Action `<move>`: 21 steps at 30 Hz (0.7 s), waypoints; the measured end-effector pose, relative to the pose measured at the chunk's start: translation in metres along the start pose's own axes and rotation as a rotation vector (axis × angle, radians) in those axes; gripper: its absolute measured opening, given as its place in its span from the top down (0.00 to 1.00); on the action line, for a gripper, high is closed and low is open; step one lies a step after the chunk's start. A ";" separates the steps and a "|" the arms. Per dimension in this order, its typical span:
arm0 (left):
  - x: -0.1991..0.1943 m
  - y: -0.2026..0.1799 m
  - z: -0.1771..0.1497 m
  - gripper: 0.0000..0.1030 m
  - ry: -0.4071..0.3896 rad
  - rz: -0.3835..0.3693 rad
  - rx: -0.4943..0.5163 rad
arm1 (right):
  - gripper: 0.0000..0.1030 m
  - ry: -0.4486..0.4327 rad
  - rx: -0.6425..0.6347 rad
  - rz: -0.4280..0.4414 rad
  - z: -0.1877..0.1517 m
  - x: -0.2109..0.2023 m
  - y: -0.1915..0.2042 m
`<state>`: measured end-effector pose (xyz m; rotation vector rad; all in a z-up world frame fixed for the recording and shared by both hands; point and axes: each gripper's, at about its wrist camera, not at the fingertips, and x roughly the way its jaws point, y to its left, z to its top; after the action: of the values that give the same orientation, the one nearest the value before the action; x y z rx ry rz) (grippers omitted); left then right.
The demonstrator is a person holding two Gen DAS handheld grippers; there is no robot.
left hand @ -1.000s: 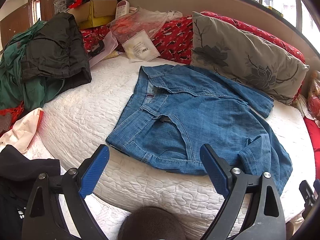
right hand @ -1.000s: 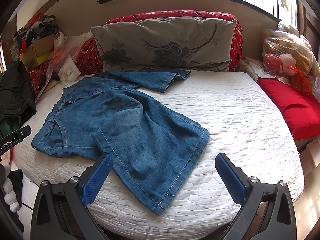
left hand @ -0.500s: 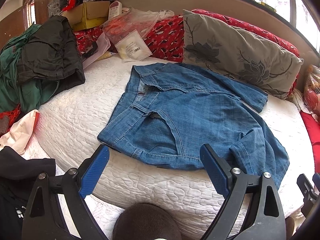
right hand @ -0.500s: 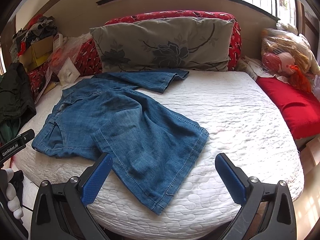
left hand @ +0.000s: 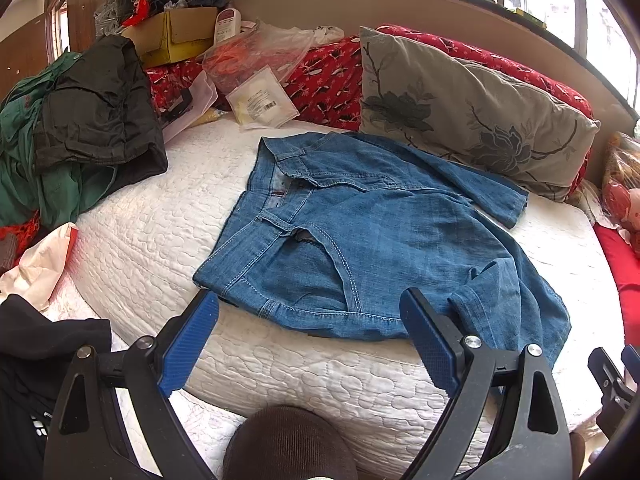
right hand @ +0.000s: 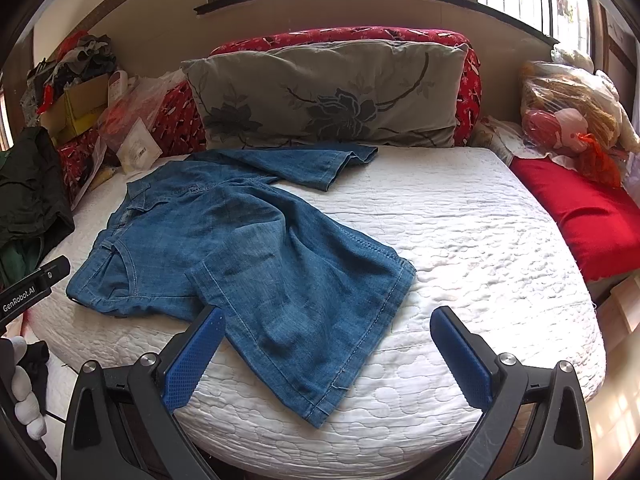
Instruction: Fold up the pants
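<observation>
Blue denim pants (right hand: 240, 248) rumpled flat on quilted white bed (right hand: 480, 240), grey floral pillow (right hand: 328, 96) behind, left tongs (left hand: 310, 336) and right tongs (right hand: 326, 350) wide open, empty.

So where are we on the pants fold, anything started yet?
Barely started. The denim pants lie spread on the white mattress, one leg angled toward the grey pillow, the other rumpled near the front edge; no fold shows. The left gripper and right gripper are open and empty. All folding remains.

Blue denim pants (left hand: 372, 240) lie unfolded; legs splayed apart.
</observation>
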<state>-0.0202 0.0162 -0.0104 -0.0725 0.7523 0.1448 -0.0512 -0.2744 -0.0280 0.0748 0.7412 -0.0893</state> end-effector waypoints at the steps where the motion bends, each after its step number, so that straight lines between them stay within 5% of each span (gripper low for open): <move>1: -0.001 0.000 0.000 0.10 -0.001 -0.001 0.001 | 0.00 -0.001 -0.002 0.000 0.000 0.000 0.000; 21: -0.015 -0.002 0.004 0.10 -0.059 -0.007 -0.008 | 0.00 -0.018 -0.011 0.000 0.001 -0.006 0.003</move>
<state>-0.0279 0.0130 0.0025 -0.0779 0.6928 0.1426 -0.0544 -0.2710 -0.0229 0.0641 0.7235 -0.0855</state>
